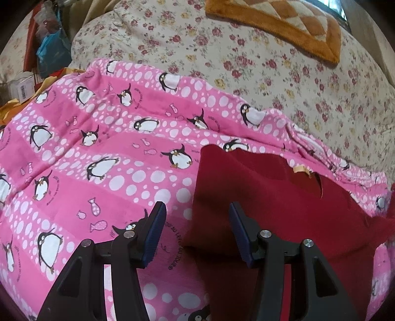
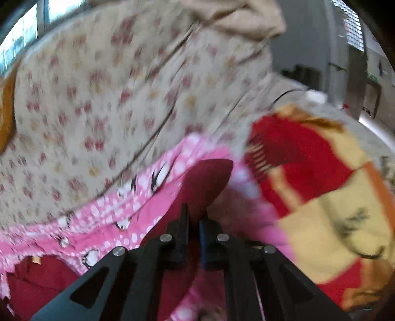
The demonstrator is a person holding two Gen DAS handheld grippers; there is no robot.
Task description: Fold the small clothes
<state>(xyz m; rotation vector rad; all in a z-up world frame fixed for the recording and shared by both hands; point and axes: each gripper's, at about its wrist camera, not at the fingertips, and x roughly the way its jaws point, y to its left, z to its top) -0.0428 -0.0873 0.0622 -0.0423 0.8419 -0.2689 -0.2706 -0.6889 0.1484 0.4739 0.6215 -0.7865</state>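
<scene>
A dark red garment (image 1: pixel 271 197) lies spread on a pink penguin-print blanket (image 1: pixel 98 148). My left gripper (image 1: pixel 197 212) hovers open above the garment's left edge, one blue pad over the pink blanket and the other over the red cloth, nothing between them. In the blurred right wrist view my right gripper (image 2: pixel 193 217) is shut on a fold of the dark red garment (image 2: pixel 207 180), which rises from between the pads and is lifted off the pink blanket (image 2: pixel 111 212). More of the red cloth lies at the lower left of that view.
A floral quilt (image 1: pixel 246 61) covers the bed beyond the blanket, with an orange patterned mat (image 1: pixel 284 22) at the far edge. Cluttered boxes and bags (image 1: pixel 44 49) stand at the far left. A red and yellow blanket (image 2: pixel 321 185) lies to the right of the right gripper.
</scene>
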